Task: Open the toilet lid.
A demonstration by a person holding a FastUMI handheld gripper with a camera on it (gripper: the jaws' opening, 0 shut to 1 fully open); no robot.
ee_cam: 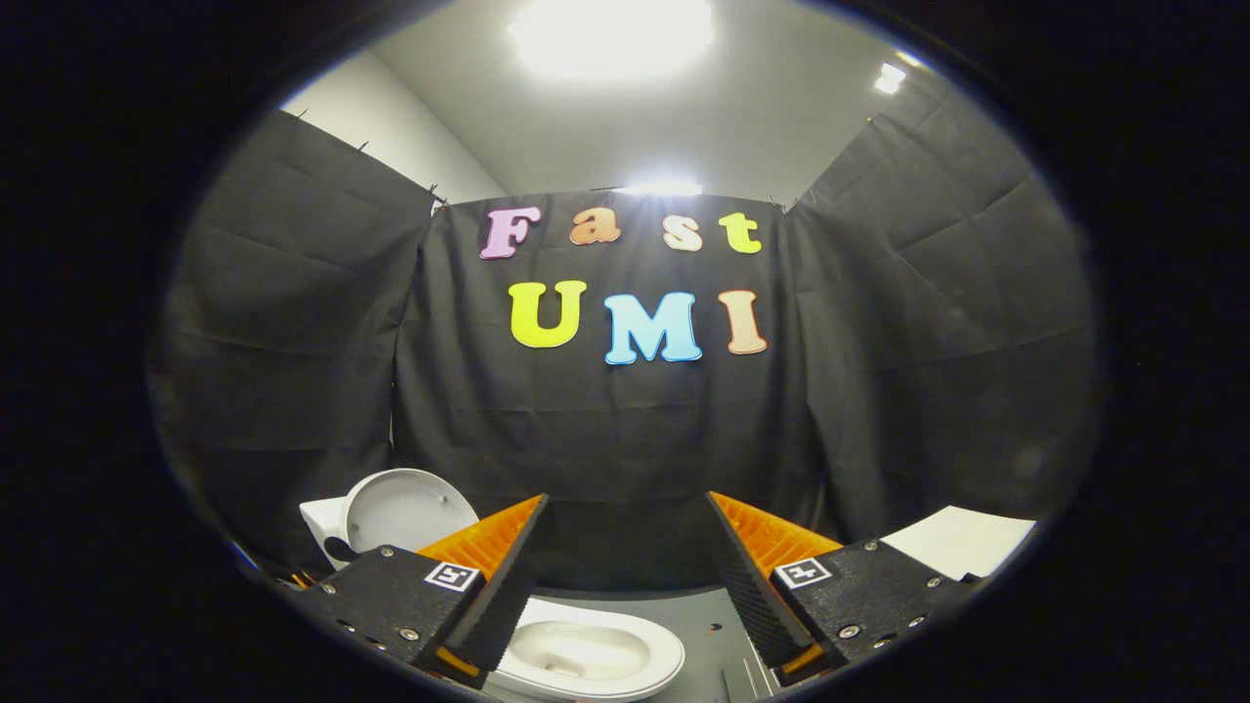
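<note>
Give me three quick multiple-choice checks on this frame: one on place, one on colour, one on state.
1. Where is the toilet bowl?
A. between and below the fingers
B. beyond the wall cloth
C. on the white sheet

2. What colour is the toilet lid?
A. black
B. white
C. orange

3. How do the tongs stand?
A. shut on the lid
B. shut on nothing
C. open

Key: 1 A, the bowl lies low between the fingers; 2 B, the raised lid is white; 3 C, a wide gap parts the fingers.
</note>
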